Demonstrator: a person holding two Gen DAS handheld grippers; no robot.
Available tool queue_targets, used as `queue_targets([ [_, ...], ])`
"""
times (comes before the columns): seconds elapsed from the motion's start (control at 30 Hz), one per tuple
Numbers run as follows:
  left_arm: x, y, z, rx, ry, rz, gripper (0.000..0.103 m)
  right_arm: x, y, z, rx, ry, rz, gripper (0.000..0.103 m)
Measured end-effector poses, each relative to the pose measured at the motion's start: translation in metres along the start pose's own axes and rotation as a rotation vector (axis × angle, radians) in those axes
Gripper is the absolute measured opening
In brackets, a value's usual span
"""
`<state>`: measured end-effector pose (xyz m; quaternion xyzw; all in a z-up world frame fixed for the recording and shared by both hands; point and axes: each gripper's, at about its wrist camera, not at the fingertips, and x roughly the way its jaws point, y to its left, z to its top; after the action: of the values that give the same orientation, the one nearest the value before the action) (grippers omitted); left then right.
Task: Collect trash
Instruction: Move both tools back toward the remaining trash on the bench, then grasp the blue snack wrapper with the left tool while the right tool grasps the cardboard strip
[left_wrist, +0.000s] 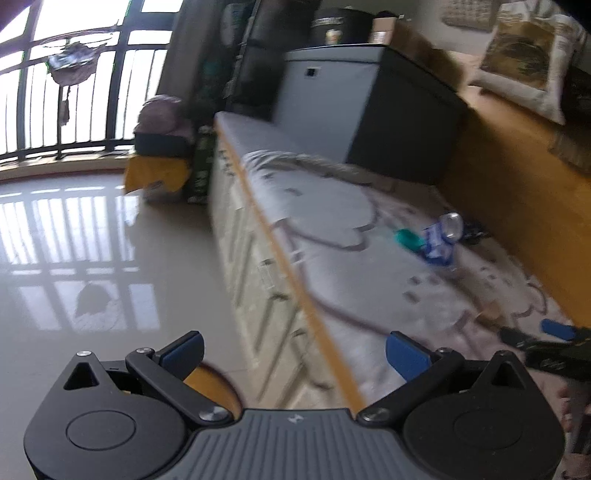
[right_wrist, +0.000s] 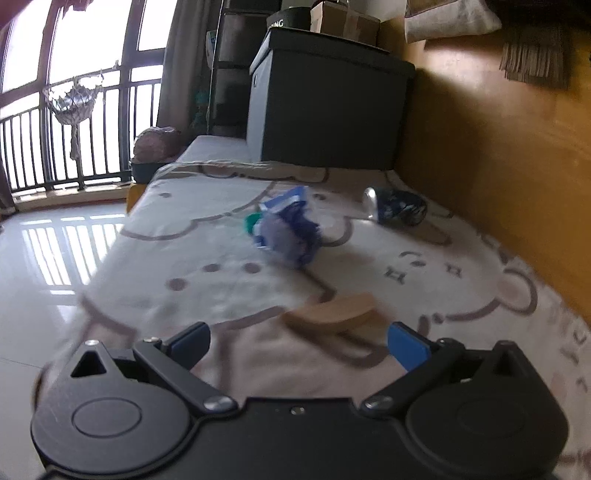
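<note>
On the patterned blanket (right_wrist: 229, 295) that covers the low bench-like surface by the wooden wall (right_wrist: 498, 166), the trash lies scattered; a crumpled blue-and-white plastic wrapper (right_wrist: 288, 232) sits mid-blanket with a small green cap-like piece (right_wrist: 252, 223) touching its far-left side; a crushed dark-blue drink can (right_wrist: 397, 206) lies farther back, near the wall; a flat tan piece (right_wrist: 332, 312), perhaps cardboard, rests just ahead of the right claw (right_wrist: 299, 345). Both claws are spread wide and hold nothing; the left claw (left_wrist: 293, 352) hangs over the surface's front edge, partly above the glossy tiled floor (left_wrist: 92, 258), well apart from the litter; the right claw's blue tip (left_wrist: 557, 328) shows at the edge of the left view. Motion blur softens details, so labels cannot be read.

Judging by looks, the wrapper is very light, soft and crinkly, likely to slip or spring; pinching a bunched fold near its middle should serve best. The can seems light yet stiff and smooth; closing across its dented waist would hold better than across the rounded end. The tan piece looks thin and rigid; it probably needs taking by a raised edge, as it lies nearly flat on soft cloth.
</note>
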<state>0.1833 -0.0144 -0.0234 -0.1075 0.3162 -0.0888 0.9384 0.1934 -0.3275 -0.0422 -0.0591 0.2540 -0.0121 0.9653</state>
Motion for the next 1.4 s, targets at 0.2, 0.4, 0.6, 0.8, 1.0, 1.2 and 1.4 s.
queue_targets([
  [0.2, 0.034, -0.045, 0.019, 0.011, -0.012, -0.102, 0.103, 0.032, -0.020, 0.001, -0.005, -0.011, 0.042, 0.103],
  [0.4, 0.071, -0.082, 0.032, 0.026, -0.020, -0.187, 0.103, 0.057, -0.031, 0.003, -0.013, 0.009, 0.092, 0.103],
  [0.6, 0.110, -0.105, 0.043, 0.014, -0.014, -0.254, 0.102, 0.077, -0.045, 0.005, 0.038, 0.059, 0.138, 0.103],
  [0.8, 0.150, -0.120, 0.049, -0.004, 0.030, -0.317, 0.088, 0.090, -0.048, 0.005, 0.052, 0.105, 0.155, 0.103],
  [1.0, 0.182, -0.131, 0.051, -0.043, 0.052, -0.360, 0.084, 0.093, -0.047, 0.005, 0.045, 0.106, 0.153, 0.103],
  [1.2, 0.211, -0.134, 0.056, -0.113, 0.067, -0.382, 0.072, 0.087, -0.036, 0.004, -0.018, 0.071, 0.142, 0.091],
  [1.4, 0.231, -0.140, 0.057, -0.172, 0.069, -0.377, 0.072, 0.083, -0.030, 0.001, -0.041, 0.055, 0.123, 0.090],
])
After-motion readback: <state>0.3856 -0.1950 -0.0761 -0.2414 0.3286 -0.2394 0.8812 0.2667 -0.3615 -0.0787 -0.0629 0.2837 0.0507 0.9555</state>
